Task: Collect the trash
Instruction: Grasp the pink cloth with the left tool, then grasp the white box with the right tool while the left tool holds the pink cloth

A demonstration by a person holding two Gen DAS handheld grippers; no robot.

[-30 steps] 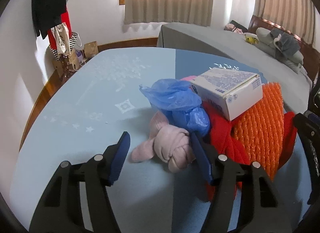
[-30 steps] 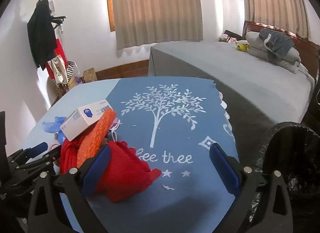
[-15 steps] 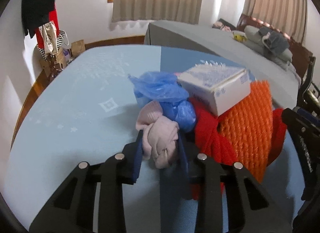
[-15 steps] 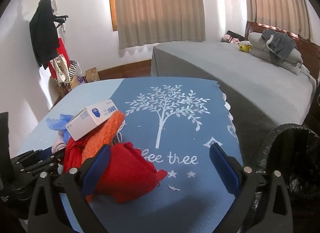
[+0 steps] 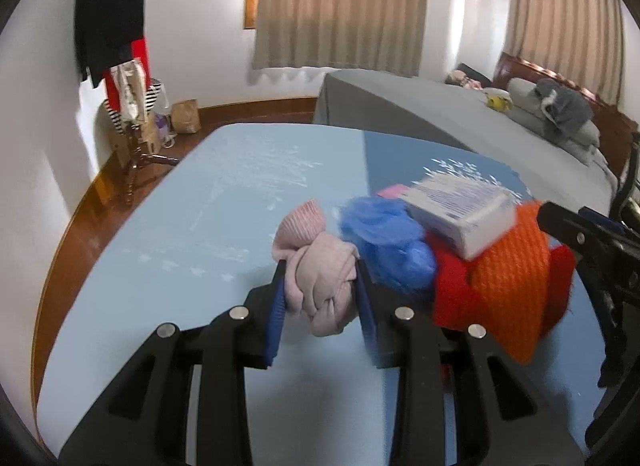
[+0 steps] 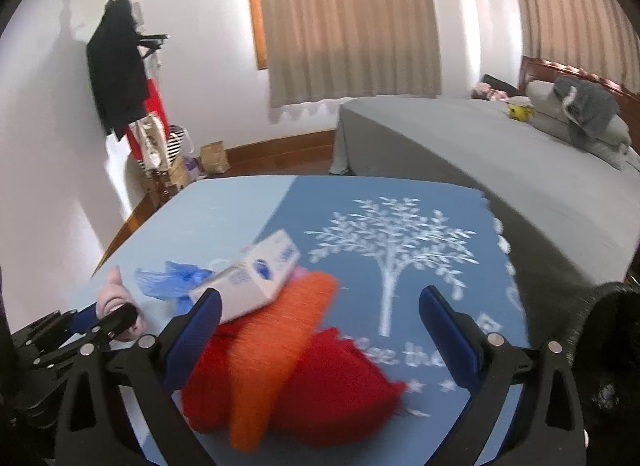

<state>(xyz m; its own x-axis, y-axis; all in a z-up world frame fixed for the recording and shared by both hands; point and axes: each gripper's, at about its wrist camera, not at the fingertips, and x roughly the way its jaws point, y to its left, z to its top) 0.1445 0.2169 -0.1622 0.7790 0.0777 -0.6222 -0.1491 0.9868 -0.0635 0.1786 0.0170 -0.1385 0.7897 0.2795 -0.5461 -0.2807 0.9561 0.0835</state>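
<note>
Bedroom, low table under a blue tree-print cloth [image 6: 400, 201], grey bed [image 6: 480, 137] behind, coat rack [image 5: 116, 37] far left.

Task's thing now: pink knotted cloth bundle [image 5: 320, 278], at the near-left end of the trash pile. Left gripper [image 5: 320, 294] has its blue pads pressed on both flanks of the bundle, narrow gap, a firm pinch. Bundle's long axis runs roughly along the gripper's pointing line, near to far, with a ribbed pink end [image 5: 302, 221] sticking out past the fingertips to the far left. It looks slightly clear of the cloth, though motion blur makes that hard to confirm.

Outward from there: blue plastic bag [image 5: 388, 242] touching the bundle's right side, red fabric [image 5: 452, 286] just right of that, orange knit piece [image 5: 508, 270] draped over the red, white carton [image 5: 460, 209] resting on top of orange and blue.

Right gripper [image 6: 320, 330]: jaws wide apart, holding nothing, hovering over the orange/red end of the pile.

Key relation: black-lined bin [image 6: 612, 346] sits off the table's right edge, on the far side of the pile from the left gripper. So the held bundle has to cross over or around the pile and the right gripper to get there. Right gripper is the nearer one to the bin; left is nearer only to what it already holds.
</note>
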